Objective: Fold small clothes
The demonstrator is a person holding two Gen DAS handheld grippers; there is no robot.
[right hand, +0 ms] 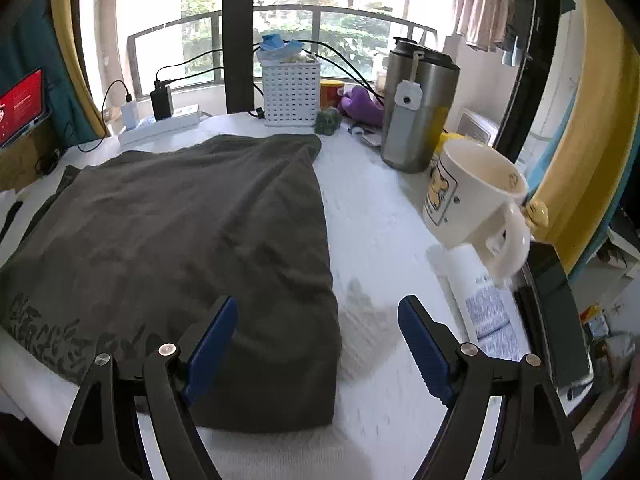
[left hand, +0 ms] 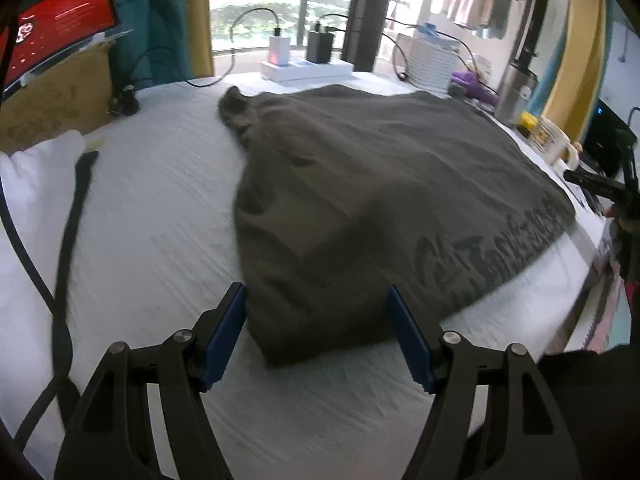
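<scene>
Lying spread on the white surface (right hand: 384, 216), a grey-green T-shirt (left hand: 380, 184) is being approached by the left tool (left hand: 316, 328) and right tool (right hand: 316, 340), both gaping, holding nothing. Soft, light cloth; its near corners are judged the best grips.

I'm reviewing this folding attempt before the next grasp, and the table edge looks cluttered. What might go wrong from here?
1. The cream ceramic mug stands close to the right gripper; a wide sweep might knock it over.
2. The tall steel tumbler near the dark grey-green shirt could tip if the cloth is dragged.
3. The black cable beside the left gripper might snag.
</scene>
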